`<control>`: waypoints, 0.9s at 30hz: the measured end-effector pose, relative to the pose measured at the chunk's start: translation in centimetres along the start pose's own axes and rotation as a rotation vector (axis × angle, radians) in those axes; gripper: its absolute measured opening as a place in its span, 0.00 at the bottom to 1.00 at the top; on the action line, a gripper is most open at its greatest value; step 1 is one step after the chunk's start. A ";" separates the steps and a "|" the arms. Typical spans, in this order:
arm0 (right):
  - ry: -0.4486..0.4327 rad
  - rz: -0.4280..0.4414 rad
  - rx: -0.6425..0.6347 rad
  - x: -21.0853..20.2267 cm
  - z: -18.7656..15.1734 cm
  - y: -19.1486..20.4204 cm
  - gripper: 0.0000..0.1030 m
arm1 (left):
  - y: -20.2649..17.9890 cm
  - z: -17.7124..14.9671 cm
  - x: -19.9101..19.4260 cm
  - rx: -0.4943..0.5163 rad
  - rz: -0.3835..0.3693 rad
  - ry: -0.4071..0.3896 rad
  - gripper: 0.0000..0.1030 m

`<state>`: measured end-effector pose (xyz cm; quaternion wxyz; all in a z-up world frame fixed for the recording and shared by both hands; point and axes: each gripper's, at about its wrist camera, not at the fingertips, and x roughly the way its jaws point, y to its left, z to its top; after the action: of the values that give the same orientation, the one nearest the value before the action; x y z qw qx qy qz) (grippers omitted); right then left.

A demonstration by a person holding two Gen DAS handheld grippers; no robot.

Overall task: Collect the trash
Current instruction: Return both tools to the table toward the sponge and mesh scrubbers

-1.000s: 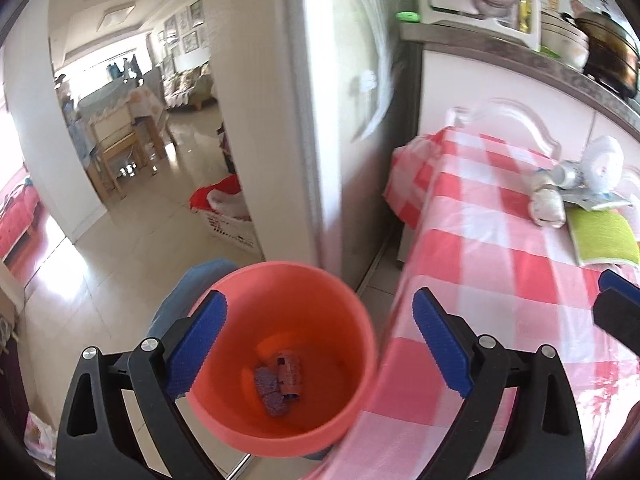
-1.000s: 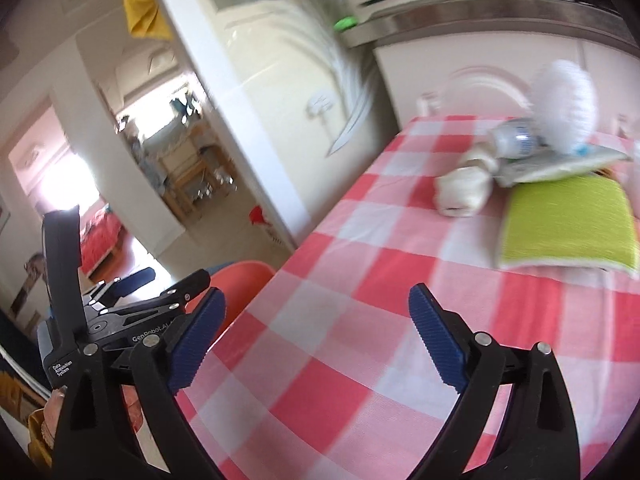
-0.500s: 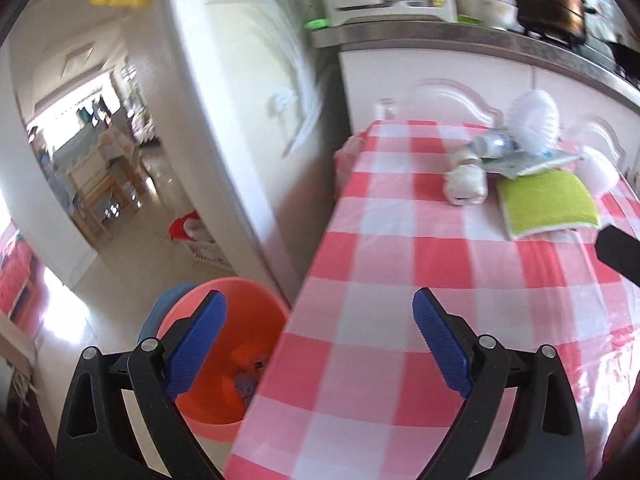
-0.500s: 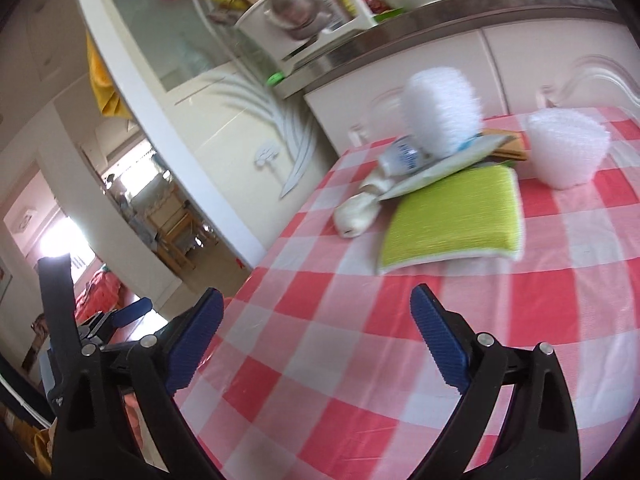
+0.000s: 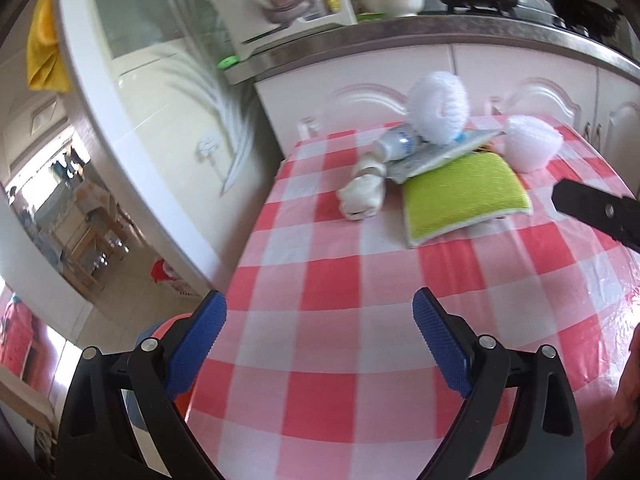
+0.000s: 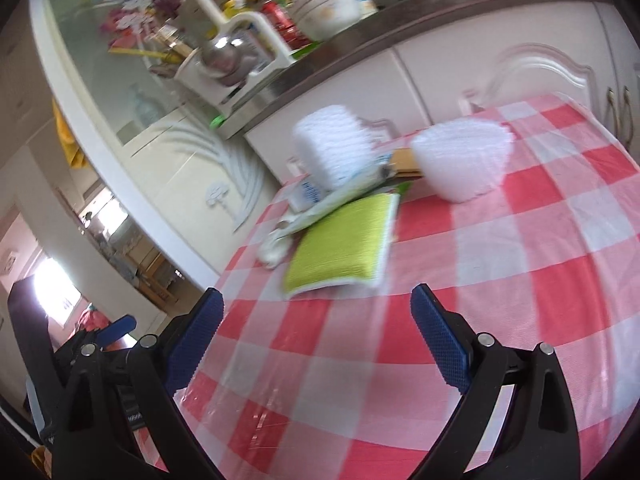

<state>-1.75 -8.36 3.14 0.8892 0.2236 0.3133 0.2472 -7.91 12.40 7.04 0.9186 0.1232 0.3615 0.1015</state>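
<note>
A pile of items lies at the far end of the red-checked table (image 5: 360,320): a crumpled white wad (image 5: 362,194), a small white bottle (image 5: 398,142), a flat packet (image 5: 444,152), a green sponge (image 5: 464,194) and two white foam nets (image 5: 438,108). The same pile shows in the right wrist view, with the sponge (image 6: 344,244) nearest. My left gripper (image 5: 320,332) is open and empty over the table's near left part. My right gripper (image 6: 316,330) is open and empty, a short way before the sponge. The orange bin's rim (image 5: 160,326) peeks out behind the left finger.
White kitchen cabinets (image 5: 520,80) and a counter with pots and a dish rack (image 5: 280,4) stand behind the table. A glass door frame (image 5: 120,160) is at the left, with tiled floor beyond. The left gripper shows at the right wrist view's lower left (image 6: 100,344).
Both grippers have swung from the orange bin at the table's left edge toward the pile at the far end. The bin has dropped almost out of view. Both stay open.
</note>
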 end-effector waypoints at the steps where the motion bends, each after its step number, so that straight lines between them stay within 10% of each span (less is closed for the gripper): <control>1: -0.004 -0.007 0.015 -0.2 0.2 -0.6 0.94 | -0.6 0.1 0.0 0.013 -0.002 -0.001 0.91; 27: -0.053 -0.056 0.221 -2.7 1.6 -9.2 0.96 | -8.5 2.3 1.2 0.174 -0.056 0.004 0.91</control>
<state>0.20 -17.45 0.41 0.8736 0.3181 0.3212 0.1802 -4.68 4.33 5.34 0.9061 0.1924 0.3741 0.0442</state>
